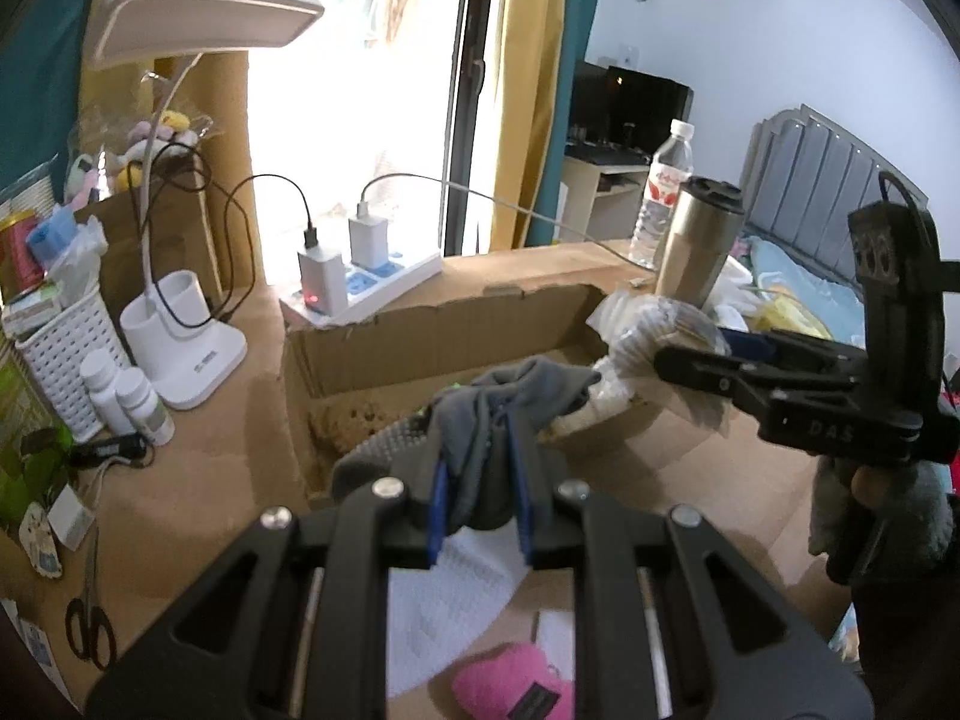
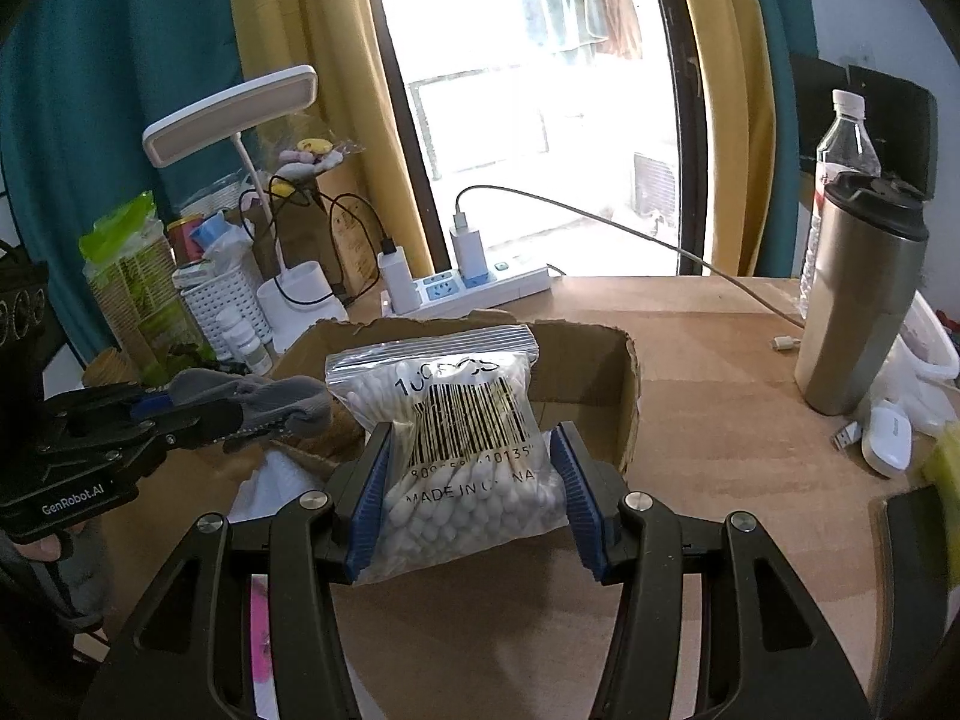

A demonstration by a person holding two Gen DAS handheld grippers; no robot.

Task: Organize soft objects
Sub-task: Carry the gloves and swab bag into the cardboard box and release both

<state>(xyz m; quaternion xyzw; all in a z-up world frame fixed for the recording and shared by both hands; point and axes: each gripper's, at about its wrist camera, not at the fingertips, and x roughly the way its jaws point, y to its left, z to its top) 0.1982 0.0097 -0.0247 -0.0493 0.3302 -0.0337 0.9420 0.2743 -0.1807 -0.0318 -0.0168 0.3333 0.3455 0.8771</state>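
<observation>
My left gripper [image 1: 480,483] is shut on a grey sock [image 1: 510,396] and holds it over the near edge of an open cardboard box [image 1: 420,330]. From the right wrist view the sock [image 2: 264,399] hangs from the left gripper [image 2: 180,414] at the box's left side. My right gripper [image 2: 471,498] is shut on a clear zip bag of cotton swabs [image 2: 462,438], held upright in front of the box [image 2: 594,360]. In the left wrist view the bag [image 1: 654,330] sits in the right gripper [image 1: 690,357] over the box's right end. A pink plush [image 1: 510,684] and white cloth [image 1: 444,600] lie below.
On the wooden desk [image 2: 720,450]: a power strip with chargers [image 1: 360,282], a white lamp [image 1: 186,348], a white basket [image 1: 60,354], pill bottles [image 1: 129,396], scissors [image 1: 90,618], a steel tumbler [image 2: 858,300], a water bottle [image 2: 846,138], a white mouse [image 2: 888,441].
</observation>
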